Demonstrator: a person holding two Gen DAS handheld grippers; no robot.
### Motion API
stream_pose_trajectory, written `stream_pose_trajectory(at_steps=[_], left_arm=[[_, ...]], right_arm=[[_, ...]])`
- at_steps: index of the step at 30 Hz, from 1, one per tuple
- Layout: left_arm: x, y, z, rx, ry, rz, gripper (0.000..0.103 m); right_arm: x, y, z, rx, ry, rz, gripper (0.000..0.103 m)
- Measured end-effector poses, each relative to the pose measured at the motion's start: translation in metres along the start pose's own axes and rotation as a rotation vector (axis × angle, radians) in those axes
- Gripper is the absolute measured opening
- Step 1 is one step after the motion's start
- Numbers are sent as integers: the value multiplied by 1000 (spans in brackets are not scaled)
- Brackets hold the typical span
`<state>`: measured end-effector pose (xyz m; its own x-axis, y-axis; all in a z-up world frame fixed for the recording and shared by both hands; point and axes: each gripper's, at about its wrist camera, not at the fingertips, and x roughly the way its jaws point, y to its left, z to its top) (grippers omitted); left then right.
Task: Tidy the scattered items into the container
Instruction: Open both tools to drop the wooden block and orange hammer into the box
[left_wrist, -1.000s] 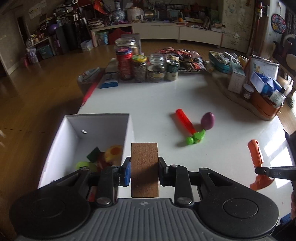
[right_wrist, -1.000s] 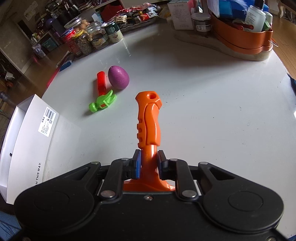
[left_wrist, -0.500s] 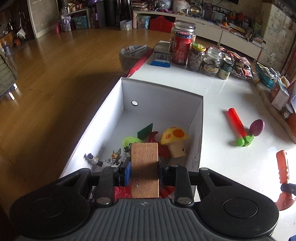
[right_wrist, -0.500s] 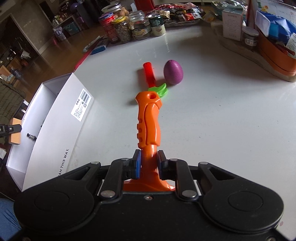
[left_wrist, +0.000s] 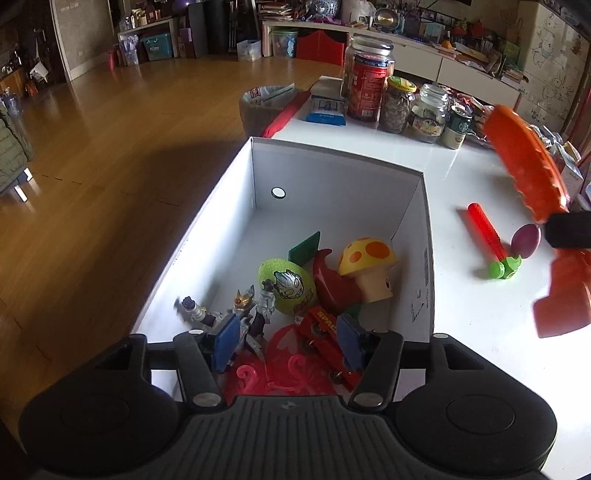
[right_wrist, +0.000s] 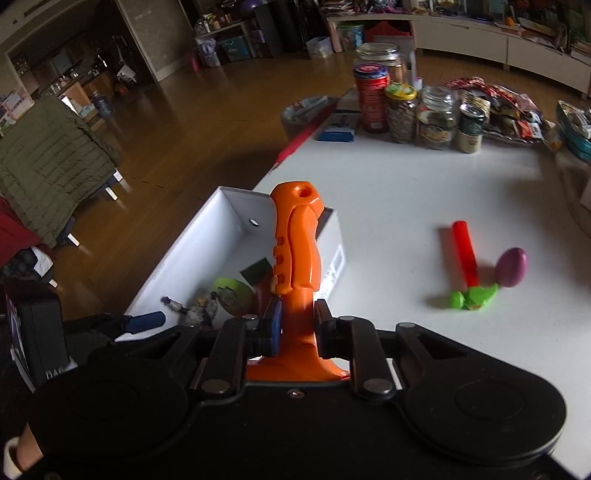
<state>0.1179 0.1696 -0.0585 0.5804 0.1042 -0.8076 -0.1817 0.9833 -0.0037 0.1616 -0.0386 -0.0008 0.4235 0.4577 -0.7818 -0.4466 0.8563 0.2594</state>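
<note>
Your left gripper (left_wrist: 286, 343) has just been opening, nothing between its jaws, over the near end of the white box (left_wrist: 236, 173). Your right gripper (right_wrist: 295, 326) pinches the orange tool (right_wrist: 295, 251) above the box's right wall; toy hammer (right_wrist: 467, 266) and purple egg (right_wrist: 511, 266) lie mid-table.

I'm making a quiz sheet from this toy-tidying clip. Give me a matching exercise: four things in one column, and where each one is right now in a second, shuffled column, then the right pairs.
Things:
1. mushroom toy
2. purple egg
3. orange handle
4. glass jars

Places:
A. gripped in the right claw
B. at the table's far edge
C. inside the white box
D. on the table beside the red-and-green hammer

Pairs: 1-C, 2-D, 3-A, 4-B
</note>
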Motion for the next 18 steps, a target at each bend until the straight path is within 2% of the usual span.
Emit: stream_pose_trajectory(at_steps=[2, 6, 12, 14, 15, 18], left_arm=[[-4, 6, 1, -19, -13, -9, 69], [-5, 18, 2, -61, -15, -21, 69], [-7, 25, 2, -83, -25, -15, 69], [-7, 26, 2, -90, -23, -7, 69], [-7, 27, 2, -90, -22, -7, 69], [-7, 29, 2, -95, -24, -13, 69]], right_arm=[[12, 15, 10, -9, 11, 16, 18], [45, 38, 24, -26, 45, 19, 18], [90, 60, 24, -21, 115, 30, 18], [98, 65, 21, -31, 126, 32, 20], [101, 65, 20, -33, 124, 36, 25], [102, 61, 19, 0, 113, 74, 26]])
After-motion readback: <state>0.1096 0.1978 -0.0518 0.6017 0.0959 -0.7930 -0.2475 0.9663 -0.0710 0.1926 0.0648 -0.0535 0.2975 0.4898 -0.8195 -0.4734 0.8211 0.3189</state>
